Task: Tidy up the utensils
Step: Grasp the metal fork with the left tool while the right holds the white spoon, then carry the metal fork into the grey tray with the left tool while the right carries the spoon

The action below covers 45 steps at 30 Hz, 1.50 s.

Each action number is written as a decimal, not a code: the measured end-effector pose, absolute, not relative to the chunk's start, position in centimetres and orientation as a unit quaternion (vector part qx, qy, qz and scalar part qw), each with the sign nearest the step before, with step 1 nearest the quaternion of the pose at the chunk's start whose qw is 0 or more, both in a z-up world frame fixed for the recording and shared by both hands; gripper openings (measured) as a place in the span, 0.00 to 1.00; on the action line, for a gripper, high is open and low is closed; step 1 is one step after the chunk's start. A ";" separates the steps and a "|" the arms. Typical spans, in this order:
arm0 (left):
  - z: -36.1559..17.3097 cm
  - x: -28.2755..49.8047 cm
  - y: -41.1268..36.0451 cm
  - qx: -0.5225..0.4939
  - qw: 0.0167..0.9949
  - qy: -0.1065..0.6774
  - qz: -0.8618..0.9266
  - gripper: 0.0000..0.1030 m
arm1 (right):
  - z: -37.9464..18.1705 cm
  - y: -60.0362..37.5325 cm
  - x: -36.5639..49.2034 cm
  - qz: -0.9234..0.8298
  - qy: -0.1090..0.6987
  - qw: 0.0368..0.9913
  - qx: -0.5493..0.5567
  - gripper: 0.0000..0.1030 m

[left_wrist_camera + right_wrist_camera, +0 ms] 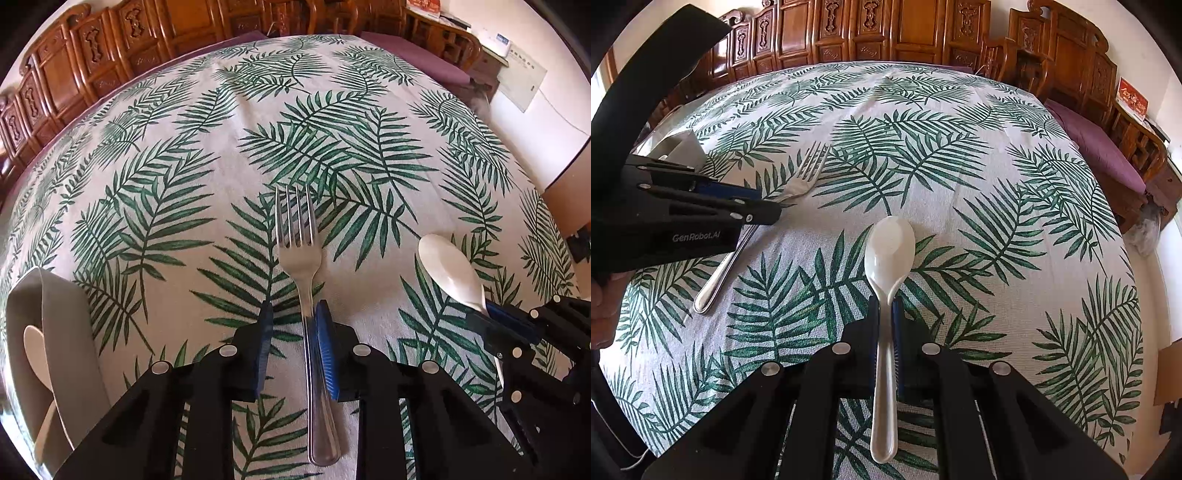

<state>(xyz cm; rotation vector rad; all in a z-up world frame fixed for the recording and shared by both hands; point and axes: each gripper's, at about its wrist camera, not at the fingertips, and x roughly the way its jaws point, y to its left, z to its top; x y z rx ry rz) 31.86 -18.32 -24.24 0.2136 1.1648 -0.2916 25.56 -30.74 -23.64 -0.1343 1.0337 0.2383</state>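
A steel fork point(301, 266) lies on the leaf-print tablecloth point(229, 155), tines pointing away. My left gripper point(295, 317) straddles its handle with the jaws open; the right pad touches the handle, the left pad stands apart. My right gripper point(886, 306) is shut on the handle of a white plastic spoon point(888, 254), bowl pointing away. The spoon point(452, 271) and right gripper point(491, 321) also show at the right of the left wrist view. The fork point(768, 218) and left gripper point(753, 203) show at the left of the right wrist view.
A grey utensil holder point(70, 343) with a white spoon point(38, 354) in it stands at the table's left edge; it also shows in the right wrist view point(681, 149). Carved wooden chairs point(886, 33) ring the far side. A purple cushion point(1097, 147) lies at right.
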 end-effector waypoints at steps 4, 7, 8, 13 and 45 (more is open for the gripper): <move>-24.2 32.0 -18.5 0.096 0.819 0.549 -0.136 0.22 | -23.7 -30.8 25.6 0.112 0.493 0.861 -0.061 0.09; -24.1 31.9 -18.7 0.092 0.818 0.550 -0.143 0.07 | -23.6 -30.8 25.7 0.111 0.497 0.859 -0.062 0.09; -24.0 31.9 -18.6 0.087 0.816 0.553 -0.144 0.06 | -23.6 -30.7 25.7 0.111 0.498 0.858 -0.062 0.09; -23.1 30.9 -18.2 0.077 0.819 0.546 -0.160 0.06 | -23.4 -30.8 25.5 0.120 0.510 0.851 -0.042 0.08; -12.9 25.5 -2.6 0.015 0.880 0.455 -0.134 0.06 | -14.5 -19.2 24.6 0.218 0.439 0.872 -0.019 0.08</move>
